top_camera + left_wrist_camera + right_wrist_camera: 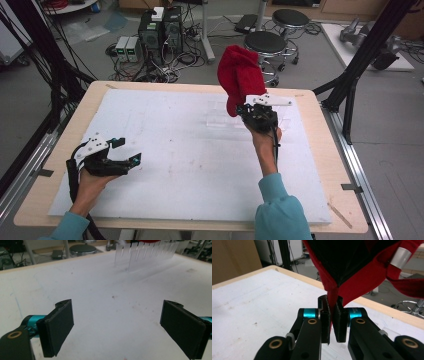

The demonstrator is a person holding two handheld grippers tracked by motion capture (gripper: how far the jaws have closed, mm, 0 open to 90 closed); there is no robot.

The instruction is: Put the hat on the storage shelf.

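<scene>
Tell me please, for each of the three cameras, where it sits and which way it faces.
High view: above the person's side, facing forward and down on the white table; both forearms, left tool, right tool lifting a red cap.
Left gripper view: on the left tool, looking low across the table to a clear slotted rack; its jaws stand wide apart.
Right gripper view: on the right tool, facing up along jaws clamped on the cap.
Shared: the rack shows in the high view and the left gripper view.

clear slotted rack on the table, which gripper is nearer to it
Right. The right gripper, shut on the red cap, is raised just beside the clear slotted rack. The left gripper is open, low over the table's near left part, well apart from it.
</scene>
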